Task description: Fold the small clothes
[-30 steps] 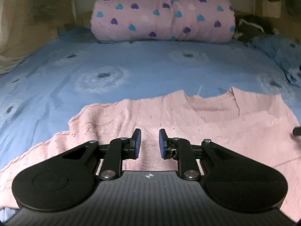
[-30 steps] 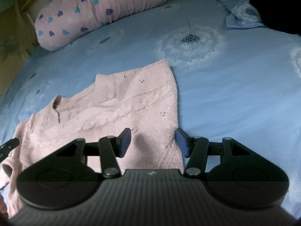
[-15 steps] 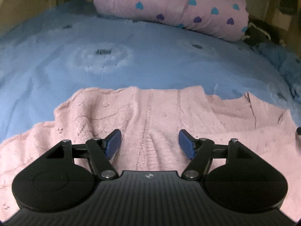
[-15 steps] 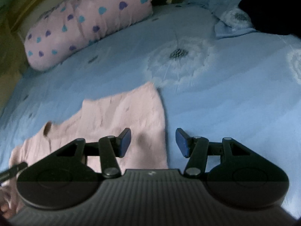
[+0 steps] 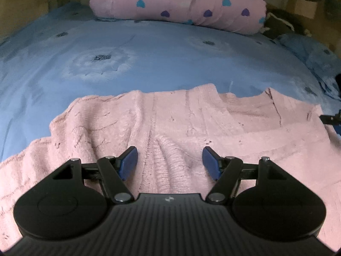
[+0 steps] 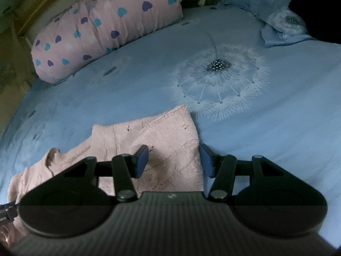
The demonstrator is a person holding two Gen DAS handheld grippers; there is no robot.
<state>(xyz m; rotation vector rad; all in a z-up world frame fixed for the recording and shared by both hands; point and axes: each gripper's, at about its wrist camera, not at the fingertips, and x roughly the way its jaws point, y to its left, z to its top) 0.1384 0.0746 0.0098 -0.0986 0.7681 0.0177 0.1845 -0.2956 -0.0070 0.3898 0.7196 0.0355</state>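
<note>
Garment: a pink knitted sweater (image 5: 191,128) lies spread on the bed, neckline toward the pillow end, rumpled into soft ridges across its middle.

Handling: a judgement only, but the fluffy knit looks light, limp and stretchy (the kind that sags and drags rather than holding a crease), so it will likely need both ends lifted together.

Where to hold: the firmer edges seem the best purchase, meaning the hem, a shoulder seam or the side edge, rather than the loose middle, where a pinch would only bunch the fabric.

Left gripper (image 5: 169,160): hovers low over the rumpled middle of the sweater, jaws spread wide, holding nothing.

Right gripper (image 6: 173,160): poised at the sweater's right-hand edge (image 6: 198,149), jaws spread to either side of that border, one pad over the knit and one over the sheet, not yet closed on it.

Bed: a blue sheet (image 6: 277,128) printed with white dandelion heads carries the garment.

Beyond: a pink bolster with hearts (image 5: 177,2) lies along the head of the bed, and a dark cloth (image 6: 315,15) sits at the far right corner.
</note>
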